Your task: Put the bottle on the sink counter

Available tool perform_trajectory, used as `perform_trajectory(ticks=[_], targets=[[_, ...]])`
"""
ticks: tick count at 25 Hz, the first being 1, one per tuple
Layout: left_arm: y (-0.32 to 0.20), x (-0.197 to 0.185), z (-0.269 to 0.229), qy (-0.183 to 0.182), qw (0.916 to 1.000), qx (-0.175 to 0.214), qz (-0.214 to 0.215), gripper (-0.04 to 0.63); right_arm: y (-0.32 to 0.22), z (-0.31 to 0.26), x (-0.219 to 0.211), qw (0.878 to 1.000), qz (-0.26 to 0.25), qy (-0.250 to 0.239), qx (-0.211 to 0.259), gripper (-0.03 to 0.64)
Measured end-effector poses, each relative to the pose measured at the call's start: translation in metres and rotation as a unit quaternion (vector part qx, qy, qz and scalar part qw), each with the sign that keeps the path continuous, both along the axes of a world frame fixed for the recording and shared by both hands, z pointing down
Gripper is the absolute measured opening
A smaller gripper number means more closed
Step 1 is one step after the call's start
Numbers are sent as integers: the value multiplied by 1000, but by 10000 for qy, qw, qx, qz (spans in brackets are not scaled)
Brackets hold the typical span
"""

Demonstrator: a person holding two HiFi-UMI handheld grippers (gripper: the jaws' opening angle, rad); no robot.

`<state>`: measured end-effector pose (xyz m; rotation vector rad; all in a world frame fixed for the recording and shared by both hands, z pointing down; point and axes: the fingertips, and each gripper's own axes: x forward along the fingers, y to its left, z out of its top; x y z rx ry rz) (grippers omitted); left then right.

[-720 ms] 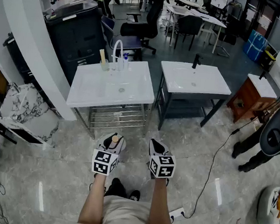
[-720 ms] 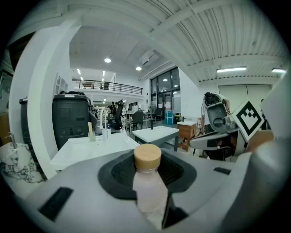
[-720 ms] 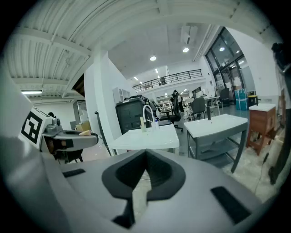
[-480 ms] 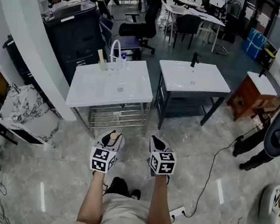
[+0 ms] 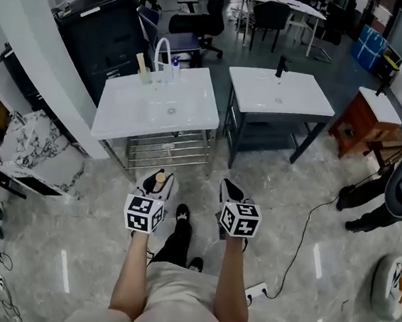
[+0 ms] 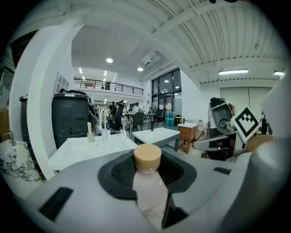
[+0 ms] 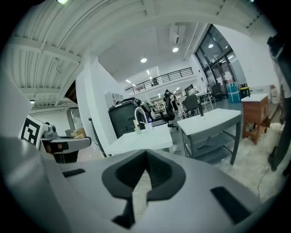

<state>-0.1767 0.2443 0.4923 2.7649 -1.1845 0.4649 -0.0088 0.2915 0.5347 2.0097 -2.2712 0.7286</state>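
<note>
Step in hand, I'd say: carry/approach, placing not yet begun. L gripper (image 5: 157, 182) is clamped on the bottle (image 6: 148, 186), pads pressing its body from both sides w/ the neck and cap (image 6: 147, 157) sticking up between the jaws. So the bottle is in the L tongs, over the floor (image 5: 91, 252) and well apart from any counter. R gripper (image 5: 228, 190) is clenched on nothing: in its own view the jaws meet at the tips, only floor showing behind. Target is prob. the white sink counter (image 5: 120, 116) at 11–12 o'clock from the grippers in head view; a 2nd sink (image 5: 303, 103) on a dark frame sits at 1 o'clock. Next move calls for closing the gap to the counter, raising the bottle above rim height, setting it upright on a flat bare part of the top, then letting go. Materials: bottle looks like thin clear plastic, faintly pinkish, round body tapering to a neck. Cap is a squat cylinder, tan, wood or cork look, matte. Pads are black and ribbed, jaw shells smooth grey. Counter is a glossy white rectangular slab w/ a shallow basin, arched tap (image 5: 160, 49) at its 12 o'clock edge, chrome bar rack under it. Floor is polished grey stone-look, so slick if dropped, I'd guess.
</note>
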Motion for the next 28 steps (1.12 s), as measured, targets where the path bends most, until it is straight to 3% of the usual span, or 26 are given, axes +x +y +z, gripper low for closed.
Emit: perform_trajectory(ticks=[8, 13, 19, 28], targets=[[-42, 14, 8, 295, 9994, -133, -76, 126, -39, -4, 22, 9994, 112, 283, 163, 5], [-82, 33, 7, 324, 9993, -129, -90, 126, -66, 15, 51, 9982, 421, 402, -125, 5], [-141, 49, 6, 362, 9992, -172, -89, 126, -109, 26, 69, 9981, 378, 422, -251, 5], [-221, 87, 24, 49, 9990, -339, 278, 126, -178, 43, 97, 9969, 564, 267, -476, 5]])
